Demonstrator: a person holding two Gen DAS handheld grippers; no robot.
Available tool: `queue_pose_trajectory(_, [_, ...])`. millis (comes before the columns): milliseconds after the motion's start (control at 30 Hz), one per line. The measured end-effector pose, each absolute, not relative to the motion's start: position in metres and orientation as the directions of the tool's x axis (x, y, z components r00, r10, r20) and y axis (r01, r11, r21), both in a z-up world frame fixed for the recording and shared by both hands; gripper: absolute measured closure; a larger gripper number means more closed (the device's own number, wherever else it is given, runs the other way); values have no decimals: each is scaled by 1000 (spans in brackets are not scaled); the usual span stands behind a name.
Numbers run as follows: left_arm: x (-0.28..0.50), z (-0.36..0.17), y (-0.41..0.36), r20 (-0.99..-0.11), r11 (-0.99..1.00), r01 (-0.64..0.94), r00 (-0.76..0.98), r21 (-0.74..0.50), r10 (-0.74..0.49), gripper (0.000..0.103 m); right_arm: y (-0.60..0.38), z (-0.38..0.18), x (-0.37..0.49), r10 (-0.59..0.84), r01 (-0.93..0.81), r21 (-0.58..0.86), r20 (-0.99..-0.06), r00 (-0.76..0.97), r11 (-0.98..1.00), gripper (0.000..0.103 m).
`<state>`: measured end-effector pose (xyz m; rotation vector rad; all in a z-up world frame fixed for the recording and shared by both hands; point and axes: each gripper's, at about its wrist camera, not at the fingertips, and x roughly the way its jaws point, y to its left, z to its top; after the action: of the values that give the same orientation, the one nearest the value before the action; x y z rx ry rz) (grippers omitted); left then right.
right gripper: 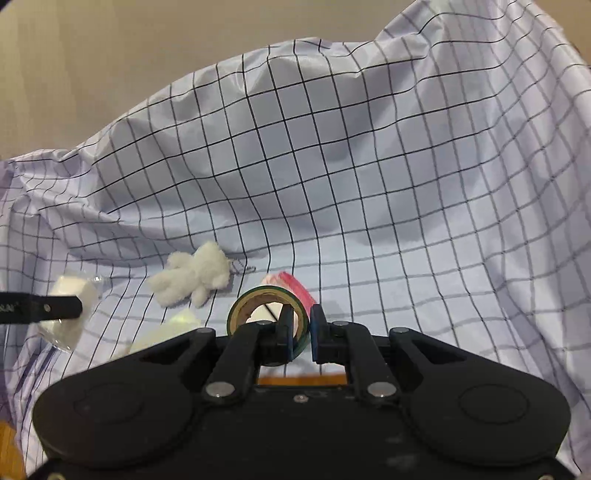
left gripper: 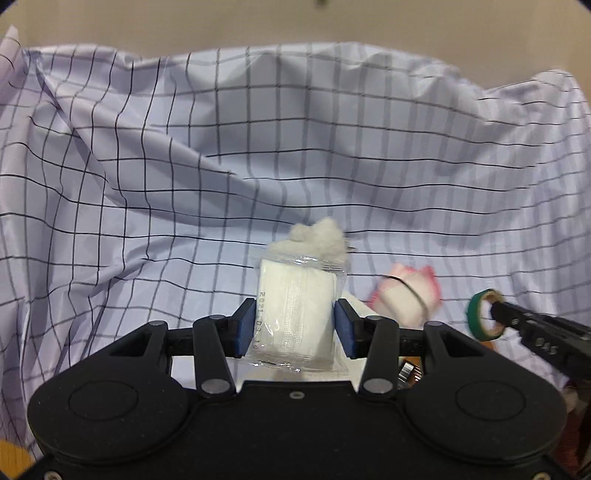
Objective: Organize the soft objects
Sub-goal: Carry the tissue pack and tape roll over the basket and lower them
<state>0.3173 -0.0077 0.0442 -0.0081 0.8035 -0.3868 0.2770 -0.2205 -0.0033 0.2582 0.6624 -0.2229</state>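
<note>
Much of the lower half of both views is blocked by the black gripper bodies, so the surface just beneath them cannot be seen. In the left wrist view a small metallic thing (left gripper: pixel 408 371) shows between the linkage bars at lower right, too cut off to identify, and the plush toy (left gripper: pixel 319 242) is half hidden behind the packet. The pink and white soft item (left gripper: pixel 406 295) at centre right is blurred; a dark thin loop crosses it. In the right wrist view it (right gripper: pixel 291 286) is mostly hidden behind the tape roll, and a pale blurred shape (right gripper: pixel 166 332) at lower left is unclear.

A wrinkled, pale lilac cloth with a thin black grid (left gripper: pixel 258 147) covers the whole surface and rises in folds at the back; a plain beige wall (left gripper: pixel 295 22) stands behind it. An orange-brown patch shows at the lower left corner of both views.

The left gripper (left gripper: pixel 294 326) is closed on a white folded pad sealed in a clear, crinkly plastic packet (left gripper: pixel 295 314), its blue pads pressing both sides. The right gripper (right gripper: pixel 302 332) is clamped tight on the wall of a green tape roll (right gripper: pixel 266 314) with a cardboard core, one finger inside the ring. The fluffy white plush toy lies on the cloth at left centre of the right wrist view.
</note>
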Motion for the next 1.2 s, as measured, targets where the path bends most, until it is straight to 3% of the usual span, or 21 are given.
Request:
queue_pose_trajectory(367, [213, 63, -7, -675, 901, 392, 616, -184, -406, 58, -211, 22, 168, -106, 272, 194, -600, 793, 943, 93])
queue_pose_trajectory(700, [130, 37, 0, -703, 882, 383, 546, -273, -455, 58, -198, 18, 72, -96, 282, 215, -612, 785, 935, 93])
queue_pose_trajectory(1200, [54, 7, -2, -731, 895, 360, 531, -263, -429, 58, -164, 1, -11, -13, 200, 207, -664, 748, 958, 91])
